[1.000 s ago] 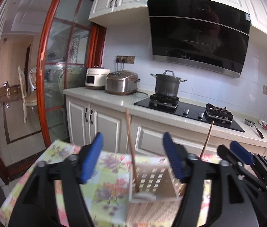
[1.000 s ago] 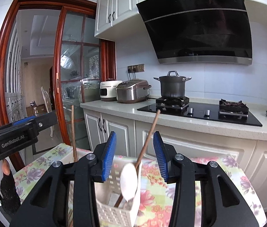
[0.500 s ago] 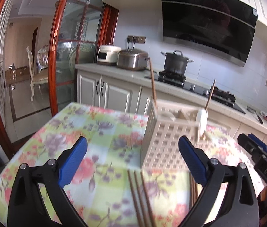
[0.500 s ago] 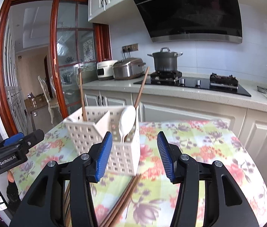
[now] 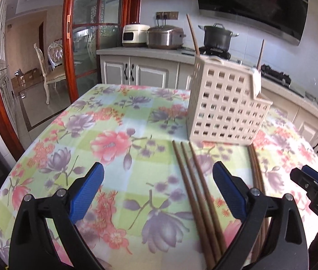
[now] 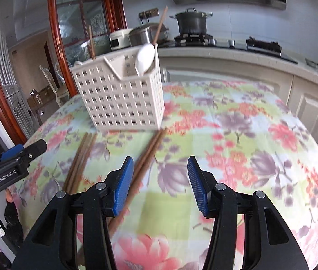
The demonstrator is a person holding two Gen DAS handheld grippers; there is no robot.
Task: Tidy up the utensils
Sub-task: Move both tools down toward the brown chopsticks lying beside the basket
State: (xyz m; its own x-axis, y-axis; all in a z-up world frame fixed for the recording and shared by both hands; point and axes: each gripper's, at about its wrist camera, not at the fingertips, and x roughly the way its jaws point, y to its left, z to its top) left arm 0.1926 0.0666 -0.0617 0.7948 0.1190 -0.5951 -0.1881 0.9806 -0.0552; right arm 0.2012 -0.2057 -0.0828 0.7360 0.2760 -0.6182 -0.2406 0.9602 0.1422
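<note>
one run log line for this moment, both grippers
left gripper: open, empty | right gripper: open, empty | chopsticks: on table | holder: upright

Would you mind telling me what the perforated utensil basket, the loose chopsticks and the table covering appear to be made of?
The basket looks like matte cream moulded plastic, given its even grid of square holes. The chopsticks seem to be brown wood or bamboo, with a dull, uniform finish. The table covering is probably wipeable vinyl or oilcloth: a printed floral pattern with a slight sheen.

Both grippers are black plastic frames with ribbed blue pads (image 6: 123, 185) and silver screws (image 5: 254, 191); the left gripper (image 6: 12, 164) carries white "GenRobot.AI" lettering, the right gripper (image 5: 316, 191) "DAS"
</note>
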